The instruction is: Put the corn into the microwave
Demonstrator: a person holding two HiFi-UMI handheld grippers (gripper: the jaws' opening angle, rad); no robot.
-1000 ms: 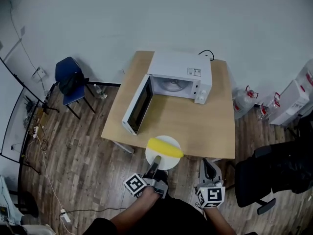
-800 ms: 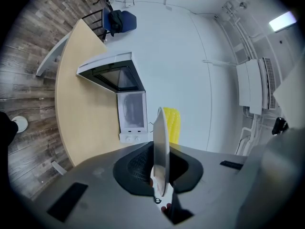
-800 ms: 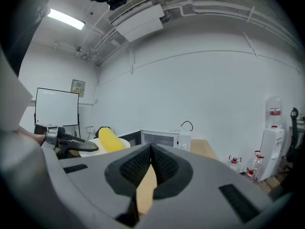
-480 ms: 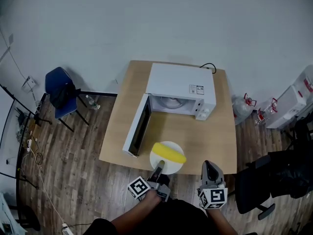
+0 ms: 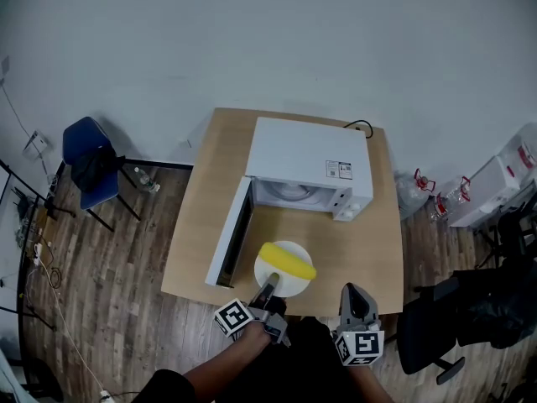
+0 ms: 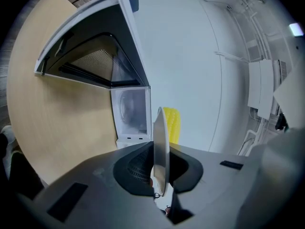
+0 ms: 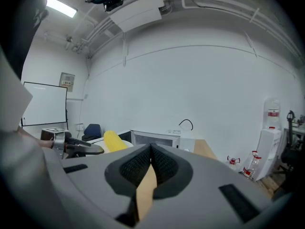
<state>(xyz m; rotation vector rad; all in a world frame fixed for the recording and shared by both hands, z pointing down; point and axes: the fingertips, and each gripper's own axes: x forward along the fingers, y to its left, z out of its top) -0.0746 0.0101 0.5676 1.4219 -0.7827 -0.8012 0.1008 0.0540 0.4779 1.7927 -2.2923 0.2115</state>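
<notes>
Yellow corn is lying across a white plate, and that plate is what the left tongs have hold of. They're clamped tight on the near rim of it, pinching only the edge. In the left gripper view the plate shows edge-on between the jaws with the corn poking out behind it.

The plate sits over the near edge of the wooden worktop, in front of the white microwave. From the head view I can't tell if it's resting on the wood or just held above it. The microwave door is swung wide open to the left, and the cavity faces the plate. The corn is still outside the microwave.

The right tongs are off to the right of the plate, at the worktop's near edge. Their jaws are closed together with nothing between them, and in the right gripper view the pads meet at the tip.

Round the edges there's a blue chair on the wood floor to the left, and a black office chair to the right.
</notes>
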